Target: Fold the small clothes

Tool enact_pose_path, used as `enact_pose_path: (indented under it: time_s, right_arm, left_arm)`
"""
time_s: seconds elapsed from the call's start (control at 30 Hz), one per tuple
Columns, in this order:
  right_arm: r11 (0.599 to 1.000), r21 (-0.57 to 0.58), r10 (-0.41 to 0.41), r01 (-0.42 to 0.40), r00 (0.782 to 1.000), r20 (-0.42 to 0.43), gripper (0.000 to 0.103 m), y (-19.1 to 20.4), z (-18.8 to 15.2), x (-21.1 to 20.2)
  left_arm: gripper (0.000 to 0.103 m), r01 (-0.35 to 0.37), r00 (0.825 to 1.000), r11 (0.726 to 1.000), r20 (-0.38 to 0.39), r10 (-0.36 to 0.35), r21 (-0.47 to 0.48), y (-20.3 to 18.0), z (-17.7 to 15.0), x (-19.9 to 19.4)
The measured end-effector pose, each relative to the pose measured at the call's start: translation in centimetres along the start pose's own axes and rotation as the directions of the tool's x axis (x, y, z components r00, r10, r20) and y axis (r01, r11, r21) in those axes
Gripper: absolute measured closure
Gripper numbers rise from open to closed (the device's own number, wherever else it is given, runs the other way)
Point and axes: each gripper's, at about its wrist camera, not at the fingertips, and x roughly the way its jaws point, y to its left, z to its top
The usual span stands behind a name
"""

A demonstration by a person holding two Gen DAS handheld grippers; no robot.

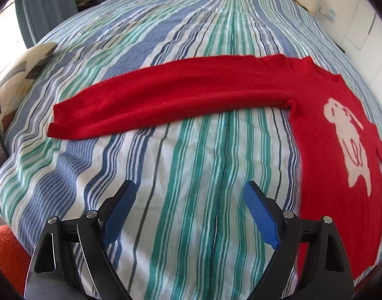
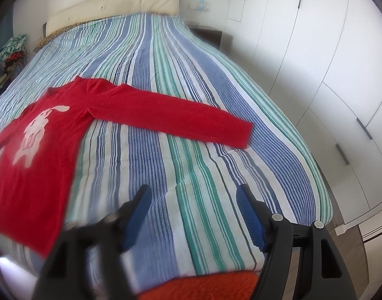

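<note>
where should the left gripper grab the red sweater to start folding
Probably the cuff of the sleeve lying straight out across the bed. That end is free, flat and thin, so the open left gripper can come down from above, pinch its edge and carry it over toward the sweater body. The right gripper, also open, could mirror this on the other cuff.

Matt red knit sweater (image 1: 181,92), striped woven cloth bedspread (image 1: 191,175), glossy wardrobe doors (image 2: 315,50)

Bed, striped cover (image 1: 191,175); red sweater (image 1: 328,150) flat on it, sleeves spread sideways.
</note>
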Motion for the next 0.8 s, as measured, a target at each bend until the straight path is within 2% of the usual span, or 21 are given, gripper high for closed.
enact_pose_path:
  time_s: [0.1,0.2,0.3,0.8]
  right_arm:
    - [0.999,0.028,0.019,-0.019,1.000,-0.006,0.032,-0.5,0.1,0.1]
    - [0.998,0.047,0.034,-0.033,0.999,-0.019,0.032,-0.8,0.1,0.4]
    - [0.999,0.043,0.028,-0.028,1.000,-0.012,0.032,-0.8,0.0,0.4]
    - [0.999,0.046,0.028,-0.027,1.000,-0.011,0.032,-0.6,0.0,0.2]
  left_arm:
    - [0.013,-0.020,0.999,1.000,-0.045,0.021,0.022,-0.2,-0.9,1.6]
    - [0.005,-0.037,0.999,0.999,-0.037,0.038,0.035,-0.4,-1.0,1.6]
    - [0.002,-0.037,0.998,0.999,-0.046,0.039,0.035,-0.5,-1.2,1.9]
    - [0.000,-0.053,0.998,0.998,-0.041,0.055,0.040,-0.7,-1.6,2.3]
